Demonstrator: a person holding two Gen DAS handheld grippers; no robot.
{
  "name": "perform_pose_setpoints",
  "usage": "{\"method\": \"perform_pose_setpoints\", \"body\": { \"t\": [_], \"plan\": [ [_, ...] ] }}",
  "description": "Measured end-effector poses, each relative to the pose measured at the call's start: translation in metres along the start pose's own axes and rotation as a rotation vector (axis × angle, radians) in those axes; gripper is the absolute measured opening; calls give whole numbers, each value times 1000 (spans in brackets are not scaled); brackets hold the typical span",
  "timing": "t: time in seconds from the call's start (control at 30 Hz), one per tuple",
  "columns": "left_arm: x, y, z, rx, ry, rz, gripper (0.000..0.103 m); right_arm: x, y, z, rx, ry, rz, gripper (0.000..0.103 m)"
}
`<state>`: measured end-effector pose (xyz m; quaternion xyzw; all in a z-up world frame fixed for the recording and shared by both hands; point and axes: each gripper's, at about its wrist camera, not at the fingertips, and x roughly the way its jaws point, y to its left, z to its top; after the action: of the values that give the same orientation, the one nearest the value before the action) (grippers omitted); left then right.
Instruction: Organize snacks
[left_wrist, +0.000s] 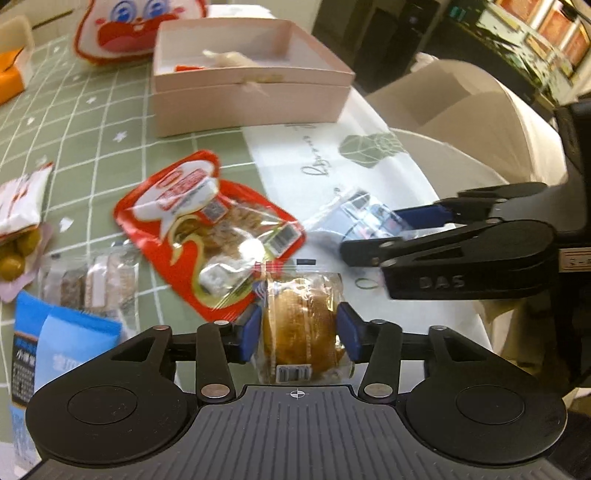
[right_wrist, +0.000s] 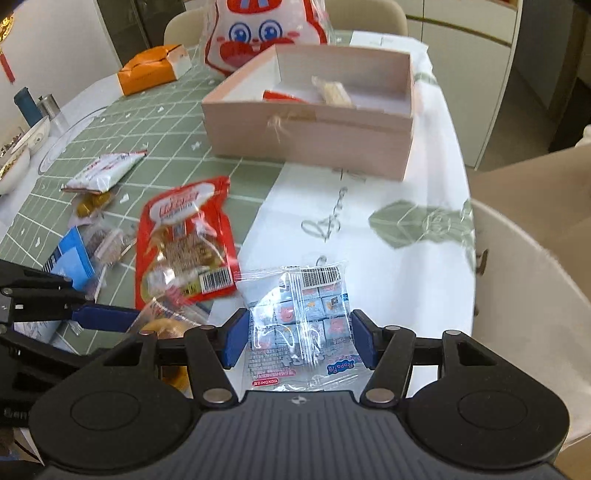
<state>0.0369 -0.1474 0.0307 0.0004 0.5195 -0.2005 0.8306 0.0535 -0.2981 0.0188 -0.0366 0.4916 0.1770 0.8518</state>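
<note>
Left gripper (left_wrist: 300, 334) is closed down on a wrapped bun (left_wrist: 303, 328), both blue pads pressed right against the sides of the clear wrapper, barcode end facing the camera. Right gripper (right_wrist: 299, 338) has its pads around a clear bag of little blue candy cubes (right_wrist: 301, 321); the pads touch the edges of the bag and it looks pinched, jaws about as wide as the bag itself. In the left view the right gripper comes in from 3 o'clock with that same bag between its fingers.

Just past the bun, toward 11 o'clock in the left view, a red snack pouch (left_wrist: 207, 232) lies flat on the table (left_wrist: 92, 147), with a clear window showing brown stuff inside. In the right view the same pouch sits at 10 o'clock, just beside the candy bag.

Over at 9 o'clock in the left view there's a small pile: a blue packet (left_wrist: 62, 339), a clear strip of small bars (left_wrist: 92, 280), and a white packet (left_wrist: 20, 199) sitting over some green-yellow round things (left_wrist: 16, 254).

Further out, at 12 o'clock, the pink box (right_wrist: 314, 110) is open on top with 2 items already in it: something red (right_wrist: 282, 96) and a pale wrapped bar (right_wrist: 332, 92). It straddles the green grid cloth and the white cloth.

Behind the box is a big bag with a cartoon face (right_wrist: 258, 33), and at 10 o'clock in the right view an orange and white box (right_wrist: 153, 68). Some bowls (right_wrist: 22, 147) sit at the far 9 o'clock edge, too blurry to say more.
</note>
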Motion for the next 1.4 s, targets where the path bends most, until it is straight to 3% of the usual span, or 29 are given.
{"method": "perform_pose_setpoints", "body": {
  "t": [0.13,0.2,0.57,0.77,0.9,1.03,1.13,1.23,1.33,1.4],
  "plan": [
    [1,-8,-4,17,-10,14,51,0,0,0,-21,-18,11,59],
    [-3,-11,-5,17,-17,12,43,-3,-3,4,-22,-25,25,59],
    [-19,-11,0,-57,-73,17,42,-21,-5,32,-113,-84,92,59],
    [-38,-1,13,-113,-145,14,42,-28,-5,44,-129,-104,126,59],
    [-52,25,56,-191,-221,-34,42,-41,-8,71,-134,-179,124,59],
    [-54,53,122,-198,-324,-8,42,-41,-12,113,-157,-271,42,59],
    [-40,75,170,-235,-373,-28,41,-23,-22,148,-144,-279,-14,59],
    [-13,92,207,-272,-372,-50,41,1,-31,170,-129,-272,-49,59],
    [24,109,227,-333,-323,-99,43,27,-37,184,-137,-228,-24,59],
    [39,118,227,-360,-303,-65,44,36,-39,185,-128,-198,-48,60]
  ]
}}
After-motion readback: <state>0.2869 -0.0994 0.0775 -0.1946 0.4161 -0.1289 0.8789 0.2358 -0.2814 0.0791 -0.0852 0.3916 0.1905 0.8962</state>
